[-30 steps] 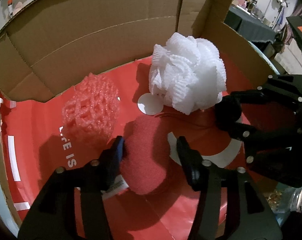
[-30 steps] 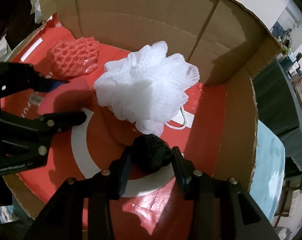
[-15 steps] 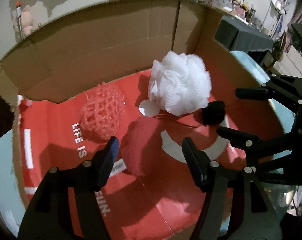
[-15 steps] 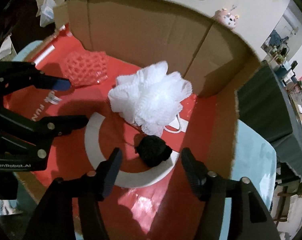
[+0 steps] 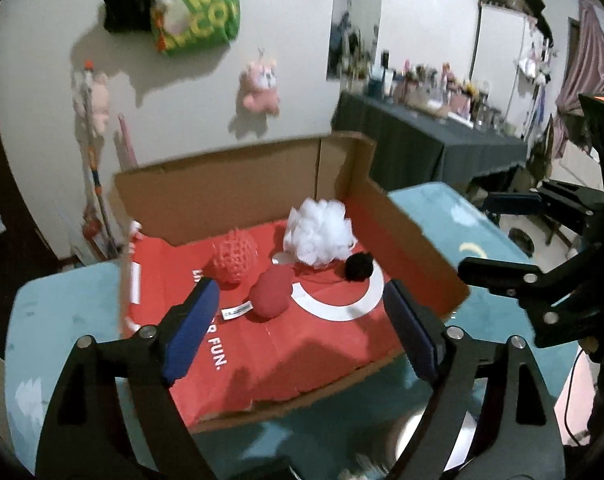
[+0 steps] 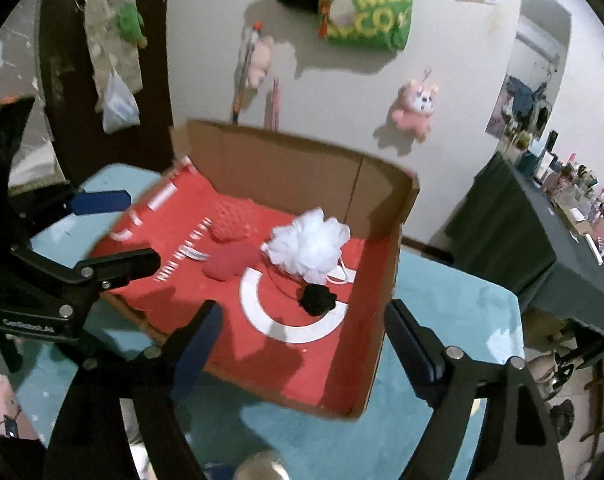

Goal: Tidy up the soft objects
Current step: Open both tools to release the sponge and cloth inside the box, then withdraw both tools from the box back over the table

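Four soft things lie in the box point(image 5: 405, 236) on the table point(image 5: 62, 312): a white pouf point(image 5: 319, 236) near the far right corner, a black ball point(image 5: 358, 266) just before it, a pink mesh ball point(image 5: 234, 256) and a red pad point(image 5: 272, 292) toward the left. Left gripper point(image 5: 302, 328) and right gripper point(image 6: 302, 344) hang above, fingers opening wide, nothing between them.

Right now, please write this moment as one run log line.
left gripper: opening, empty | right gripper: opening, empty | cardboard box: holds white mesh pouf, black pompom, red cushion, pink net ball
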Available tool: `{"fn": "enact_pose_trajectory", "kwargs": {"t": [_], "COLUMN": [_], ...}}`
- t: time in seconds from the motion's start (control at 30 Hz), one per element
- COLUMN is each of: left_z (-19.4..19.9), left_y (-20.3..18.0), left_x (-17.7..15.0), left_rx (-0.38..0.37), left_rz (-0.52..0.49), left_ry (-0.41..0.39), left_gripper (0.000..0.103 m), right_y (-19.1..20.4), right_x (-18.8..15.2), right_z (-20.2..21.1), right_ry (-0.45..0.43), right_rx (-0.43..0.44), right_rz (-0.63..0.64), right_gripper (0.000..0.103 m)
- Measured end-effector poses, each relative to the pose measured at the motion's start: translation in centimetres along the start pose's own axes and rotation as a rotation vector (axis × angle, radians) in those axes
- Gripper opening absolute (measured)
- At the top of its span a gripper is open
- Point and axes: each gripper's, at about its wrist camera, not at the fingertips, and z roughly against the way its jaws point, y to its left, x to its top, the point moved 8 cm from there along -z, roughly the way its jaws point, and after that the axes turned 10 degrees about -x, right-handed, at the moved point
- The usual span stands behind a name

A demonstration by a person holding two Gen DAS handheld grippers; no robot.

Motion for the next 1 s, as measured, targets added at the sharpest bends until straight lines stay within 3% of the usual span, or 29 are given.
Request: {"fn": "enact_pose_trajectory", "kwargs": {"t": [0.1,0.27,0.57,0.83,1.0], "left_z": [3.0,7.6,13.1,14.7,13.6], "left_y": [-1.3,-3.4,-6.9,-7.6,-7.7], "left_x": [-0.2,-1.9,-7.0,-12.1,-15.4], "left_rx": [0.02,0.038,0.059,0.154,0.195], "left_rz": [-0.02,-0.021,-0.009,0.026,0.033], "left_ry": [-0.072,-0.185,-0.312,-0.343,-0.306], "left_gripper": [0.091,0.093,0.095,0.096,0.096], "right_y": [0.6,1.9,4.2,4.7,4.6], "right_x": [-0.3,-2.0,-7.3,-12.7,-15.5], "right_z": [3.7,9.4,15.1,16.4,14.9], "right_ry": [-0.071,-0.184,-0.296,-0.335,-0.316], "right_rx": [0.004,0.009,0.009,-0.05,-0.093], "right_rz": [-0.009,-0.008,-0.061,-0.141,-0.177], "right_gripper": [0.097,0.103,0.103,0.103,0.103]}}
